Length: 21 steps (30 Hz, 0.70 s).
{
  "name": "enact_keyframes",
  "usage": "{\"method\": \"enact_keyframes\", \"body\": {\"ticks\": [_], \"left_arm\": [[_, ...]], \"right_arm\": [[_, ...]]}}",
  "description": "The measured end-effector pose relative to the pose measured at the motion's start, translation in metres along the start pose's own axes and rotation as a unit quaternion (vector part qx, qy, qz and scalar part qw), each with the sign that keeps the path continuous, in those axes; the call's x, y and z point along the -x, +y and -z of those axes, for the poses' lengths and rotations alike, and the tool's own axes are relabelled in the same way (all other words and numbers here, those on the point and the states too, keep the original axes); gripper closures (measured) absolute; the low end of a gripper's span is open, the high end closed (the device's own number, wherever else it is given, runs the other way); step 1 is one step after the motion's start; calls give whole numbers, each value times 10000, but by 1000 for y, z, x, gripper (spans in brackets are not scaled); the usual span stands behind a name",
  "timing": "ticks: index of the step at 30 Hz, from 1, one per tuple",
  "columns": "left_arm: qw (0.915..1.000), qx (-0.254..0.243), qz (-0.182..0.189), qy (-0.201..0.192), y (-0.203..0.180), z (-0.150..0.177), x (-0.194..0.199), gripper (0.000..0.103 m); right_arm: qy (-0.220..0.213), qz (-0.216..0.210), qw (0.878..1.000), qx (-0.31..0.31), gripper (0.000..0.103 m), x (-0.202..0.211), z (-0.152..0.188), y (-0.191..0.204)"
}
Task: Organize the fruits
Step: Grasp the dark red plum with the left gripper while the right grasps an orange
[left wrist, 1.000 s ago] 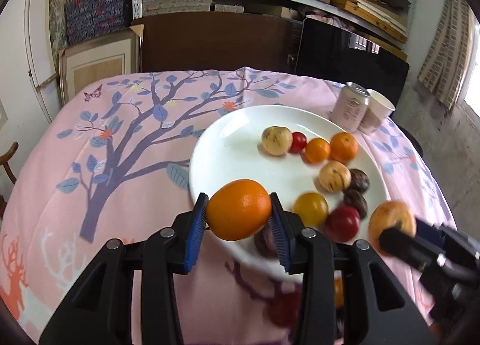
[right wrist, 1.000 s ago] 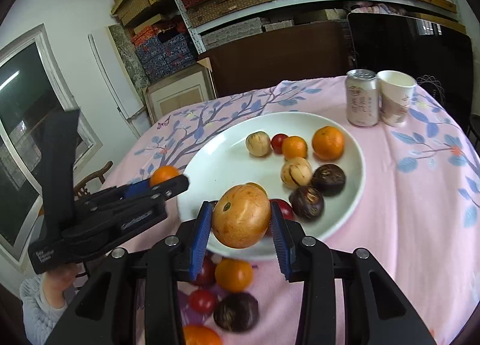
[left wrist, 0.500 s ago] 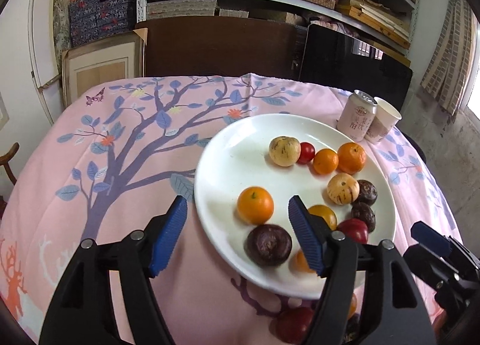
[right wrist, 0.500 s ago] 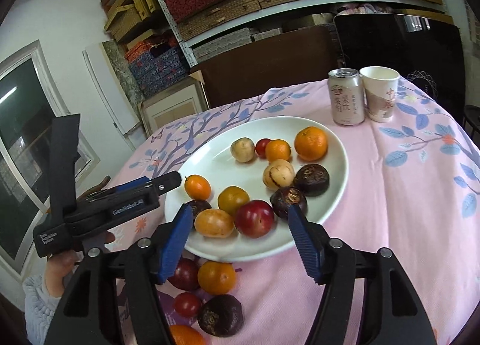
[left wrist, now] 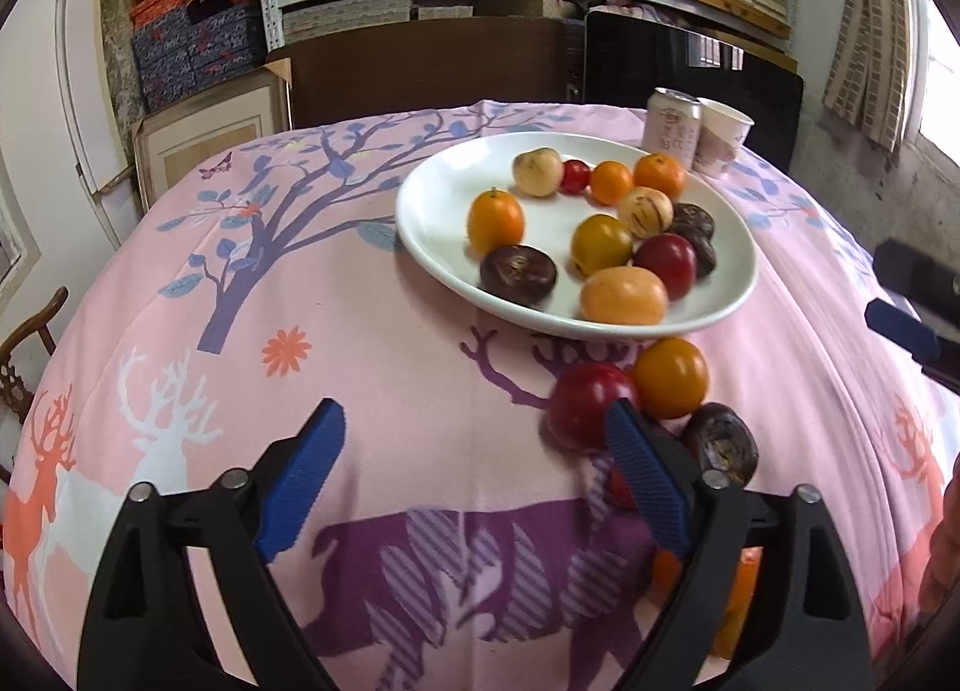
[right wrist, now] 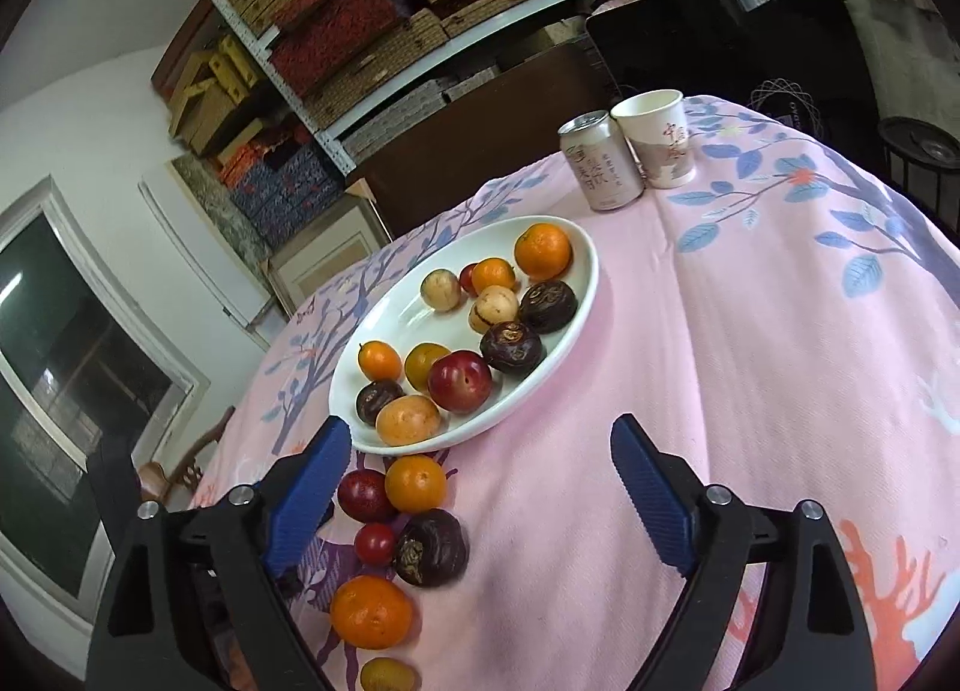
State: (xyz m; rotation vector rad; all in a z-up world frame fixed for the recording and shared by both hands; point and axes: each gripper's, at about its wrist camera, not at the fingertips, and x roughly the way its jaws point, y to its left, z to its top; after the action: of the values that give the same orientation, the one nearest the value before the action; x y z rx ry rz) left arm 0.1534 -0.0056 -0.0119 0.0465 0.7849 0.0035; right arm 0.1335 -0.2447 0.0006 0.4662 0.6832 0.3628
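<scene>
A white plate (left wrist: 420, 235) holds several fruits, among them an orange (left wrist: 495, 221), a dark passion fruit (left wrist: 517, 274) and a pale orange fruit (left wrist: 623, 296). On the cloth in front of it lie a red plum (left wrist: 585, 412), a yellow-orange fruit (left wrist: 670, 377) and a dark fruit (left wrist: 720, 448). My left gripper (left wrist: 474, 412) hangs over the cloth with its jaws opening and nothing between them; its right finger overlaps the plum. My right gripper (right wrist: 480, 427) is opening too, empty, just short of the plate (right wrist: 576, 319). Several loose fruits, such as an orange (right wrist: 415, 484), lie by its left finger.
A drink can (right wrist: 600, 159) and a paper cup (right wrist: 657, 138) stand behind the plate. The pink printed tablecloth (right wrist: 750, 361) is bare to the right. A wooden chair (left wrist: 24, 343) stands off the table's left edge; shelves and boxes fill the back wall.
Both grippers opened and let go: the left left its orange on the plate, the right its pale orange fruit. Both then drew back toward the near side of the table.
</scene>
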Motion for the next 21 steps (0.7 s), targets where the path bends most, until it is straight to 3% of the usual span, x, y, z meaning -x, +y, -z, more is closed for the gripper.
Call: {"method": "enact_keyframes", "body": {"ticks": [10, 13, 18, 21], "left_arm": [[9998, -172, 13, 41, -18, -8, -16, 15], [9998, -181, -14, 26, -16, -10, -18, 10], [9991, -316, -266, -122, -4, -5, -9, 7], [9971, -165, -730, -170, 18, 0, 1, 7]], "right_arm": [[170, -2, 9998, -57, 14, -7, -1, 0], [193, -12, 9998, -23, 13, -7, 1, 2], [229, 71, 9997, -36, 13, -9, 2, -1], [264, 96, 9995, -119, 13, -11, 1, -6]]}}
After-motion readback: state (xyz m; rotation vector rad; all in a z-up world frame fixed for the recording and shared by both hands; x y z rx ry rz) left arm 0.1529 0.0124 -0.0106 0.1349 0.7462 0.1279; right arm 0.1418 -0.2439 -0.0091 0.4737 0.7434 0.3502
